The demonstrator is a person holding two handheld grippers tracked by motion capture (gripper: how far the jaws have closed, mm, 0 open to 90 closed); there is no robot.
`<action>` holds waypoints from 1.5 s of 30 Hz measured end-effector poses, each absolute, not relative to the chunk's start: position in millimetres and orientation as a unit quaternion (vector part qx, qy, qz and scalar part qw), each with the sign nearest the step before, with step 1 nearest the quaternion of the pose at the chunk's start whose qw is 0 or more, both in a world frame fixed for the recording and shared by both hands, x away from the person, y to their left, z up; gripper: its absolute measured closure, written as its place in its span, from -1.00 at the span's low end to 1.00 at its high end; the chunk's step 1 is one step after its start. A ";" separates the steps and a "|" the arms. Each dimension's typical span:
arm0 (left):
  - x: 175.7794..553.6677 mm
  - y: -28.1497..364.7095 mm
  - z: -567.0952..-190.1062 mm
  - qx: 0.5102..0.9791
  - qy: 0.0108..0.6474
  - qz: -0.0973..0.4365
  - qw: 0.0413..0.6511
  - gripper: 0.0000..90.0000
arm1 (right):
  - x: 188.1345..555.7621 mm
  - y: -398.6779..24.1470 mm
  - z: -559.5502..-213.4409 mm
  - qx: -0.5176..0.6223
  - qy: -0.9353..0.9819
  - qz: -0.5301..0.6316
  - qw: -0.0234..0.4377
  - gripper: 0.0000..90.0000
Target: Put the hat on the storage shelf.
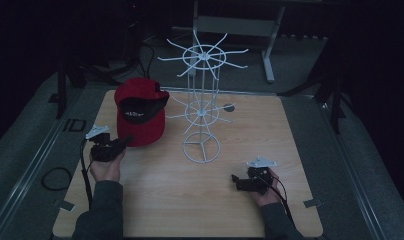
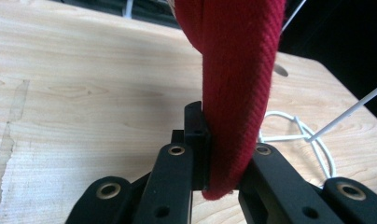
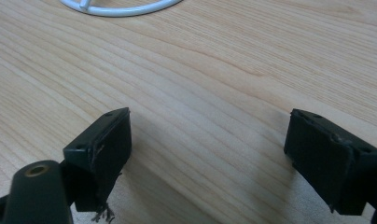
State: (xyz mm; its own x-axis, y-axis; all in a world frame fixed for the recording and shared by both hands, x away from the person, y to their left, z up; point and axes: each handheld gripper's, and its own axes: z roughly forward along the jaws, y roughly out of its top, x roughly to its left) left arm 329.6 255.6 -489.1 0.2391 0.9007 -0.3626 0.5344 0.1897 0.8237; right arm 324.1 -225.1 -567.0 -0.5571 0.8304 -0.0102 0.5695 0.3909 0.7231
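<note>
Red woven-cotton cap point(image 1: 140, 112), light and soft with a stiffer brim, pinched at its edge by my left tongs point(image 2: 214, 158); my right tongs point(image 3: 224, 154) spread above the desk point(image 3: 214, 70).

The cap point(image 2: 238, 88) is coarse red twill cloth, the counter point(image 3: 214, 70) pale matt wood with clear grain, the rack point(image 1: 202, 107) glossy white wire, and the fingers point(image 3: 102, 149) matt black plastic.

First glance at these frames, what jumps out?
The red cap at the table's far left, its brim edge pinched by the left gripper. Next, the white wire rack standing mid-table with spokes fanning out at two levels. The right gripper waits open over bare wood at near right.
</note>
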 end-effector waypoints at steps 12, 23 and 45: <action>320.1 255.9 -469.5 0.591 0.575 0.206 0.527 0.91 | 324.2 -225.2 -567.0 0.430 0.812 0.345 0.189 -0.67; 312.5 252.7 -455.1 0.577 0.558 0.221 0.554 0.91 | 324.2 -225.1 -567.0 0.430 0.812 0.346 0.190 -0.67; 309.6 249.5 -429.8 0.562 0.544 0.234 0.577 0.91 | 324.3 -225.2 -566.9 0.430 0.812 0.345 0.190 -0.67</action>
